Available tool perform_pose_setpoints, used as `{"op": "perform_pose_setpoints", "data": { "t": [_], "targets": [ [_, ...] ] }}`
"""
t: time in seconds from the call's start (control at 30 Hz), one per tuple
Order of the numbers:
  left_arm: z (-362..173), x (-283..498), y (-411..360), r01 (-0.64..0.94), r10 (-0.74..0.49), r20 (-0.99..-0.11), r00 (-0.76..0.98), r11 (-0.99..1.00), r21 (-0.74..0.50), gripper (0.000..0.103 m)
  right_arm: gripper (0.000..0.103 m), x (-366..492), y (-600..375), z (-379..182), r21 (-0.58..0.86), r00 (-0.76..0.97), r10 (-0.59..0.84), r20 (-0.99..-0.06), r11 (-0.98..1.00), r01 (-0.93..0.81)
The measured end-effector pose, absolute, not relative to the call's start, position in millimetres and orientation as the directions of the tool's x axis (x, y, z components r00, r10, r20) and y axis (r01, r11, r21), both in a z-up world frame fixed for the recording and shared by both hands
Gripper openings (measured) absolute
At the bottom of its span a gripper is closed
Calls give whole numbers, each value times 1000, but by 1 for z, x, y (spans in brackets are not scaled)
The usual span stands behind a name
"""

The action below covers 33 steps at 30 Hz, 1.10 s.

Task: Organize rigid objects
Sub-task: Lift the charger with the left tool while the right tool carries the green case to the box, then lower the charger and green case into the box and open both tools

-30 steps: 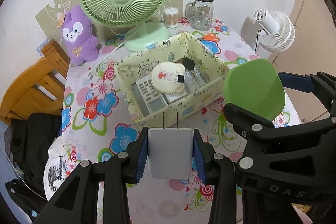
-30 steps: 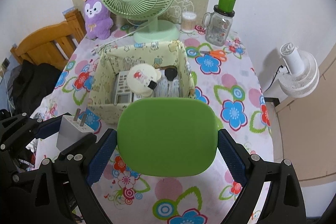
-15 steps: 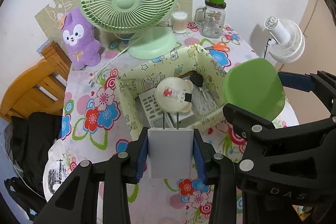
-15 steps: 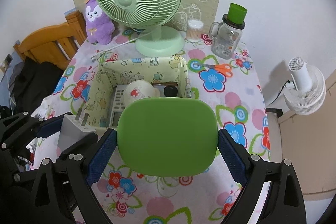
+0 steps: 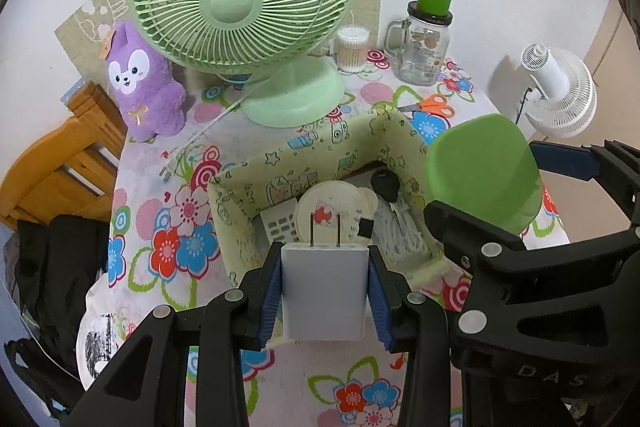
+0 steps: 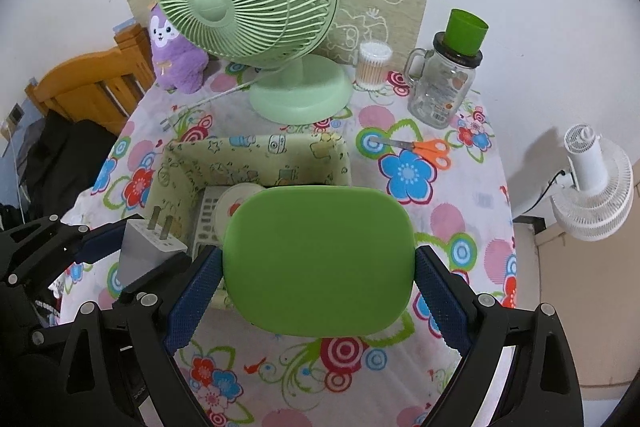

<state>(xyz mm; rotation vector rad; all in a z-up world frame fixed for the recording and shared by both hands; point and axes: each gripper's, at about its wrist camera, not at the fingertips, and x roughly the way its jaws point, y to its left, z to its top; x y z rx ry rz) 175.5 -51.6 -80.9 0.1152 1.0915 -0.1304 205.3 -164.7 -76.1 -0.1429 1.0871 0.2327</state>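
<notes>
My left gripper [image 5: 324, 291] is shut on a white plug charger [image 5: 325, 289], prongs pointing forward, held over the near wall of the pale yellow fabric storage box [image 5: 248, 171]. My right gripper [image 6: 318, 267] is shut on a wide green rounded case [image 6: 318, 261], held over the same box [image 6: 248, 151]. Inside the box lie a round cream mirror [image 5: 334, 205], a white remote [image 5: 280, 225] and a black car key [image 5: 385, 183]. Each gripper shows in the other's view, with the charger [image 6: 150, 251] at the left and the green case [image 5: 486, 167] at the right.
On the flowered tablecloth stand a green desk fan [image 5: 244, 7], a purple plush [image 5: 140, 83], a cotton swab tub [image 5: 352, 49] and a glass jar with a green cup [image 5: 426, 43]. Orange scissors [image 6: 424, 151] lie right of the box. A wooden chair [image 5: 60, 171] and a white fan [image 5: 560, 99] flank the table.
Both grippers have moved forward together over the table, so the box, once ahead of them, now lies under them. Both grips are unchanged.
</notes>
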Motion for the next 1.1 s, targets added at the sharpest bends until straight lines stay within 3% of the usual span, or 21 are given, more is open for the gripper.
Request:
{"op": "perform_pose_setpoints", "data": {
  "t": [1.1],
  "targets": [
    [-158, 222, -42, 114, -72, -944, 322, 993, -37, 41, 95, 251, -144, -135, 12, 357, 131, -925, 949, -315]
  ]
}}
